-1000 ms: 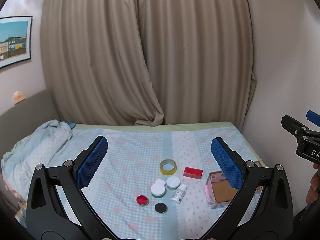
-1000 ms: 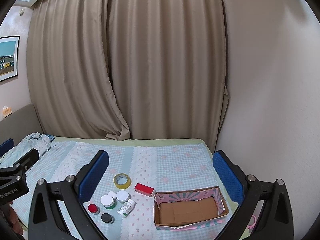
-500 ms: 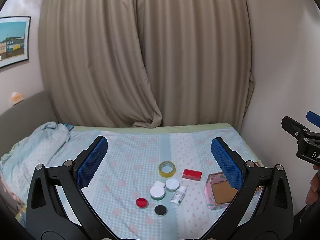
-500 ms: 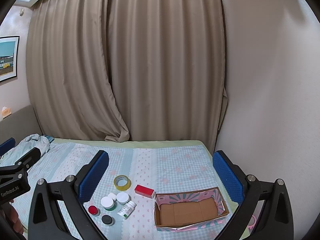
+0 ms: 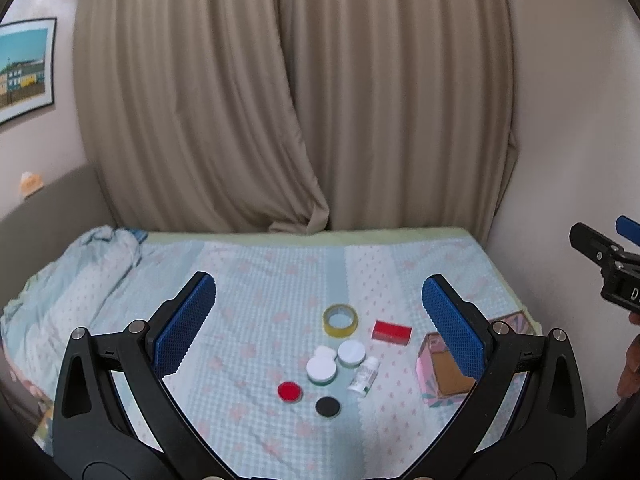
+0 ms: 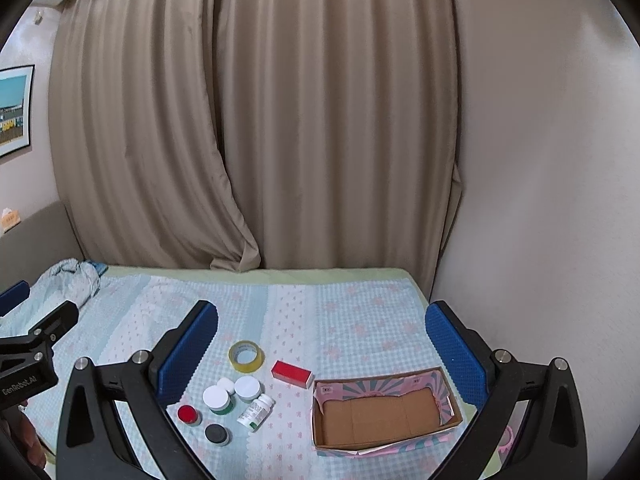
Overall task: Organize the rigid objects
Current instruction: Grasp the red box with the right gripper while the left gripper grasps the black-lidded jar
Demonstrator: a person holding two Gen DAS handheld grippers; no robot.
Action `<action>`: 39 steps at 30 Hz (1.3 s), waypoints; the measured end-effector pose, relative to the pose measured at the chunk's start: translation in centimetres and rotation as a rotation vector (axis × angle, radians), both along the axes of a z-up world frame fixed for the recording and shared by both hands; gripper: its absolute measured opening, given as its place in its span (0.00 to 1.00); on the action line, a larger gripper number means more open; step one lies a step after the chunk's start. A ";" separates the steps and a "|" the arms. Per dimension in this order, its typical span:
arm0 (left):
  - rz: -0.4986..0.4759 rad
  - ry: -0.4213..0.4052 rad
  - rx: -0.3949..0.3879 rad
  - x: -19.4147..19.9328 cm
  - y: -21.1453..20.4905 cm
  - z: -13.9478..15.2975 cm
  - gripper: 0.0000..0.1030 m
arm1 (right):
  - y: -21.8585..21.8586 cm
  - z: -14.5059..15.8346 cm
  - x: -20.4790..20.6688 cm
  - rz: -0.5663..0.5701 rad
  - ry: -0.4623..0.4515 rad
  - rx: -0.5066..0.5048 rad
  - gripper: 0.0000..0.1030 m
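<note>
Nothing looks sorted yet: the cardboard box (image 6: 386, 414) with its pink patterned sides sits open and bare inside, and every small item lies outside it on the bed (image 6: 360, 320). Just left of the box is a red rectangular box (image 6: 291, 374); beyond that a roll of yellowish tape (image 6: 246, 355) lies flat. Nearer the camera a tight cluster holds a white-lidded jar (image 6: 216, 399), a second white-lidded jar (image 6: 247, 387) and a smaller white cap (image 6: 225, 383) touching or almost touching one another, with a small white bottle (image 6: 256, 410) on its side just beside them. A red-lidded pot (image 6: 187, 415) and a black-lidded pot (image 6: 216, 434) stand slightly apart at the front. By my judgement the whole job remains, each piece to be carried right into the box.

The left tool (image 5: 319, 324) hovers above the bed with its blue pads wide apart, gripping nothing; the right tool (image 6: 321, 350) is likewise spread wide and empty, high over the items.

The bed wears a pale blue checked cover with pink flowers, a crumpled blanket (image 5: 80, 264) bunched at its far left. Beige curtains (image 6: 256, 120) hang behind, a plain wall (image 6: 540, 200) runs on the right, and a framed picture (image 5: 24, 68) hangs at left
</note>
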State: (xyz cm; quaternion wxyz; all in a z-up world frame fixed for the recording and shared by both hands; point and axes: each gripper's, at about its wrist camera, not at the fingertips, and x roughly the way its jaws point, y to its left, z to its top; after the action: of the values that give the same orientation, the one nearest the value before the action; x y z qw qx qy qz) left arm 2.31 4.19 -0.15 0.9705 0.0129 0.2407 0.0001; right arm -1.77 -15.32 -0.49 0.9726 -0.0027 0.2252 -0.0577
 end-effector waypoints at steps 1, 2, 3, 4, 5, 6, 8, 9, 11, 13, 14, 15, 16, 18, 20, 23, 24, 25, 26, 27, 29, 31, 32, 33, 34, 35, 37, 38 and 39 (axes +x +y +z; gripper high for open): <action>0.000 0.025 -0.006 0.5 0.4 -0.8 1.00 | 0.0 -0.3 0.7 0.003 0.017 -0.006 1.00; 0.001 0.041 -0.012 1.0 0.6 -1.4 1.00 | 0.3 -0.7 1.3 0.007 0.043 -0.014 1.00; 0.007 0.065 -0.019 1.6 0.9 -2.5 1.00 | 0.2 -1.2 2.1 0.021 0.054 -0.017 1.00; 0.014 0.082 -0.023 2.0 1.0 -3.3 1.00 | 0.1 -1.8 2.8 0.039 0.065 -0.019 1.00; 0.024 0.100 -0.026 2.4 1.1 -4.0 1.00 | 0.0 -2.5 3.6 0.058 0.077 -0.022 1.00; 0.039 0.124 -0.029 3.0 1.1 -5.0 1.00 | -0.2 -3.2 4.5 0.083 0.093 -0.022 1.00; 0.066 0.164 -0.029 3.9 0.9 -7.1 1.00 | -0.7 -4.7 6.4 0.133 0.133 -0.023 1.00; 0.077 0.179 -0.024 4.3 0.8 -8.1 1.00 | -1.0 -5.5 7.6 0.161 0.151 -0.026 1.00; 0.107 0.219 -0.002 5.2 0.3 -10.7 1.00 | -1.5 -7.5 10.0 0.222 0.185 -0.040 1.00; 0.142 0.259 0.024 6.1 -0.3 -13.5 1.00 | -2.0 -9.8 12.6 0.283 0.226 -0.057 1.00; 0.158 0.282 0.033 6.7 -0.8 -15.3 1.00 | -2.2 -11.1 14.0 0.318 0.248 -0.064 1.00; 0.165 0.292 0.036 7.0 -1.0 -16.1 1.00 | -2.4 -12.4 15.4 0.348 0.272 -0.073 1.00; 0.183 0.319 0.040 7.6 -1.5 -18.1 1.00 | -2.5 -13.6 16.7 0.379 0.294 -0.081 1.00; 0.202 0.371 0.024 8.8 -2.2 -21.3 1.00 | -2.6 -16.5 19.5 0.440 0.336 -0.105 1.00; 0.215 0.414 0.005 9.7 -2.5 -23.8 1.00 | -2.4 -19.3 22.2 0.490 0.385 -0.134 1.00; 0.238 0.492 -0.031 11.2 -2.7 -28.3 1.00 | -1.8 -23.5 25.9 0.555 0.454 -0.187 1.00; 0.247 0.513 -0.036 11.6 -2.7 -29.6 1.00 | -1.6 -24.8 27.1 0.582 0.481 -0.197 1.00; 0.257 0.533 -0.037 11.9 -2.8 -30.9 1.00 | -1.5 -26.1 28.1 0.615 0.512 -0.199 1.00; 0.268 0.553 -0.037 12.3 -2.8 -32.2 1.00 | -1.2 -27.5 29.3 0.650 0.541 -0.202 1.00; 0.279 0.573 -0.036 12.6 -2.7 -33.5 1.00 | -0.9 -28.9 30.5 0.683 0.570 -0.209 1.00; 0.302 0.614 -0.040 13.4 -2.2 -36.1 1.00 | -0.2 -31.8 32.9 0.738 0.632 -0.231 1.00; 0.320 0.657 -0.046 14.1 -1.5 -38.9 1.00 | 0.5 -34.0 34.6 0.791 0.679 -0.243 1.00; 0.326 0.672 -0.043 14.5 -1.4 -40.0 1.00 | 1.0 -35.4 35.6 0.817 0.710 -0.262 1.00; 0.330 0.692 -0.038 14.8 -1.1 -41.1 1.00 | 1.4 -36.5 36.3 0.836 0.731 -0.277 1.00; 0.332 0.708 -0.031 15.2 -1.0 -42.4 1.00 | 1.8 -37.5 36.9 0.857 0.754 -0.293 1.00; 0.333 0.719 -0.025 15.5 -1.0 -43.2 1.00 | 2.2 -38.5 37.5 0.875 0.775 -0.310 1.00; 0.341 0.751 -0.007 16.0 -0.9 -45.5 0.99 | 2.9 -40.7 38.3 0.908 0.822 -0.351 1.00; 0.343 0.765 -0.007 16.3 -0.9 -46.3 0.97 | 3.4 -41.6 38.6 0.916 0.852 -0.372 0.96; 0.344 0.778 -0.009 16.5 -0.9 -46.8 0.94 | 3.7 -42.8 38.9 0.918 0.892 -0.397 0.94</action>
State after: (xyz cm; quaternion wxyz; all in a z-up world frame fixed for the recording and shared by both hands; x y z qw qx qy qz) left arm 18.78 3.29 -46.98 0.7933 -0.0328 0.5876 0.1561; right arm 37.12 -11.58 -43.26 0.6932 -0.3007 0.5668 0.3284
